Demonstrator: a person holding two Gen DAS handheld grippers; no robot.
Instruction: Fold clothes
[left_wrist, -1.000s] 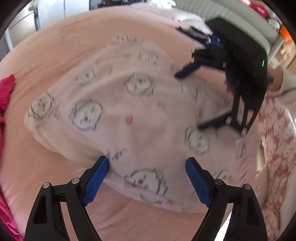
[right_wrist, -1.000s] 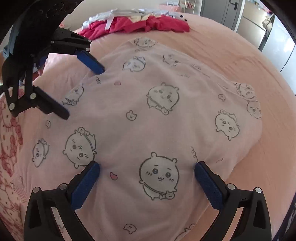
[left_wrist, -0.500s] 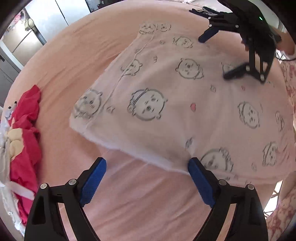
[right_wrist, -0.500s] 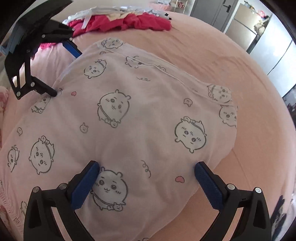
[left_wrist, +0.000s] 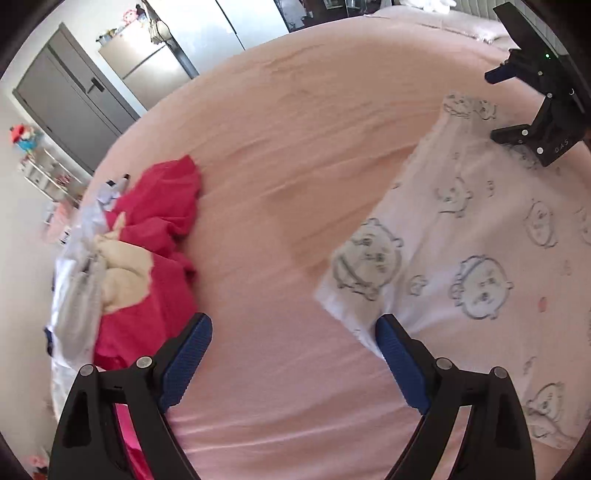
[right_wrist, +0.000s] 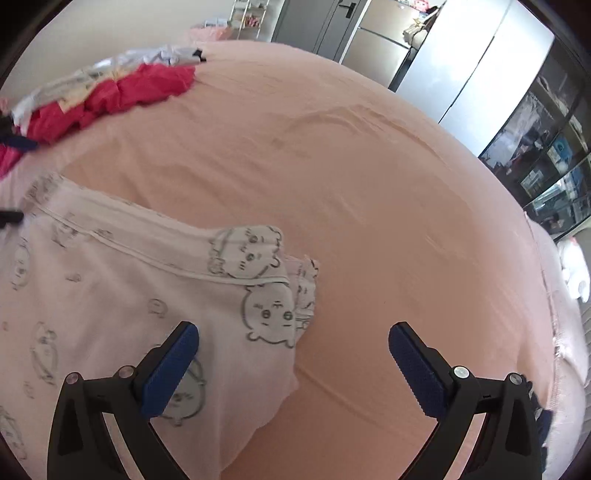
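The left gripper (left_wrist: 293, 354) hangs wide apart, empty, its right finger (left_wrist: 400, 363) at the corner of the pale printed garment (left_wrist: 480, 258). The right gripper (right_wrist: 293, 363), also spread and empty, straddles the garment's (right_wrist: 122, 295) opposite edge. The garment lies flat on the pink bed (left_wrist: 280, 155), with bare sheet beyond it. A red clothes pile (left_wrist: 147, 258) sits well apart.

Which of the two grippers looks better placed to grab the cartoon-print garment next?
Probably the right gripper: open, with the garment's corner between its fingers. The left gripper, also open, mostly frames bare bedsheet.
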